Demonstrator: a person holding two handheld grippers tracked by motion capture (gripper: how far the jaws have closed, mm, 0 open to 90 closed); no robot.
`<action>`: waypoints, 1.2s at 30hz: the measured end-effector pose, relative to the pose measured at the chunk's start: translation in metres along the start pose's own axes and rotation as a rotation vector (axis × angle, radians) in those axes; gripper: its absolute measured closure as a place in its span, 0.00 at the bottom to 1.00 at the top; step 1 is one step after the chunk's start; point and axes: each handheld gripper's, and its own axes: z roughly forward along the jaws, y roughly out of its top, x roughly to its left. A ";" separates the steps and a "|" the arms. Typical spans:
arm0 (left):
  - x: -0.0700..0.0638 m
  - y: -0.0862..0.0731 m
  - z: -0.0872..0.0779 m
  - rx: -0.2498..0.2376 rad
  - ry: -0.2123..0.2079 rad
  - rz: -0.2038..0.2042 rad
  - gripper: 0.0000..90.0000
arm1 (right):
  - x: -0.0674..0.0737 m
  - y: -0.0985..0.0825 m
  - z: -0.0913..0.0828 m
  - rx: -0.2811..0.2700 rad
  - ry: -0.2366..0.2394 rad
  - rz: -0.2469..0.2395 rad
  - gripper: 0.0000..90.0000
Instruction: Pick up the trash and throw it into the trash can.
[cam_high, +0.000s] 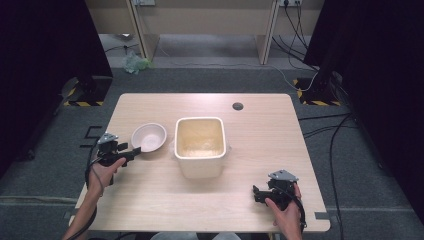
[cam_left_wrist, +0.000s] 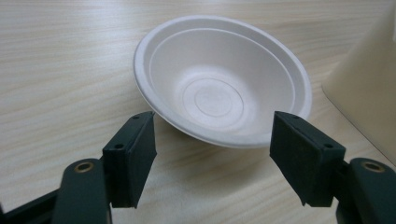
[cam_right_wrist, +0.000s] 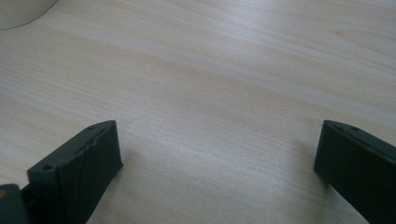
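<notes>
You are holding the left gripper (cam_left_wrist: 212, 154) with its jaws spread wide, just short of the near rim of the white bowl (cam_left_wrist: 222, 79), which is sitting upright on the table (cam_high: 260, 130) beside the square tub (cam_high: 200, 145). Your right gripper (cam_right_wrist: 217, 163) is hovering wide-jawed over bare wood, well apart from both.

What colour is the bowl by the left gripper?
White, plain; the bowl shows best in the left gripper view.
</notes>
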 end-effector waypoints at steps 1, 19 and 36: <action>0.001 0.001 0.002 -0.004 -0.001 -0.006 0.35 | 0.000 0.000 0.000 0.000 0.000 0.000 0.01; 0.017 0.015 0.026 0.006 0.023 -0.052 0.43 | 0.000 0.000 0.000 -0.001 0.000 -0.002 0.01; 0.024 0.010 0.037 0.007 0.003 -0.068 0.84 | 0.000 0.000 0.000 -0.001 0.001 -0.002 0.01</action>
